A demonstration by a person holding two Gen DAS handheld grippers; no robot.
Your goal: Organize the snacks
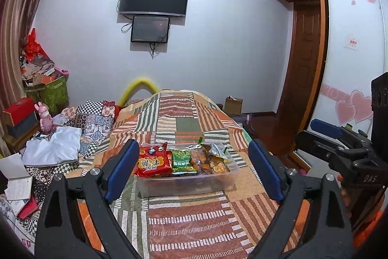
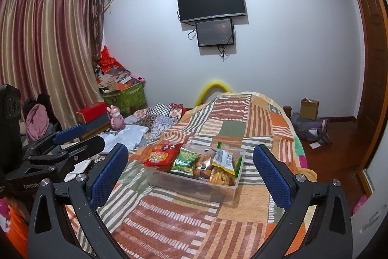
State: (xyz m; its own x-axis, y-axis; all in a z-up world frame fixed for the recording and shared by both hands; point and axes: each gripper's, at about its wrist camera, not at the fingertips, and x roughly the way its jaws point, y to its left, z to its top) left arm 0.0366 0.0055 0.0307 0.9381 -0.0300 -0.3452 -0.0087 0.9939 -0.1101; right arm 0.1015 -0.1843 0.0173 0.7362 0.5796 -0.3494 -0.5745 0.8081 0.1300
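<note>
A clear plastic bin [image 1: 189, 182] [image 2: 194, 186] stands on the patchwork bed cover [image 1: 194, 222] [image 2: 169, 217]. Inside lie a red packet [image 1: 152, 162] [image 2: 162, 155], a green packet [image 1: 183, 160] [image 2: 185, 162], orange snack bags [image 1: 208, 162] [image 2: 218, 175] and a silver-yellow bag [image 2: 224, 158]. My left gripper [image 1: 192, 143] is open, short of the bin, with its blue pads spread wider than it and nothing between them. My right gripper [image 2: 191, 148] is likewise open and apart from the bin. Each gripper shows in the other's view: the right gripper [image 1: 317, 134] at the right edge, the left gripper [image 2: 72, 137] at the left.
Left of the bed lie a white cloth [image 1: 54, 147], a pink rabbit figure [image 1: 46, 118], a red box [image 1: 19, 108] and notebooks [image 1: 17, 176]. A cardboard box [image 1: 233, 106] and a bag [image 2: 310, 128] sit on the floor beyond. A wardrobe [image 1: 351, 40] stands at right.
</note>
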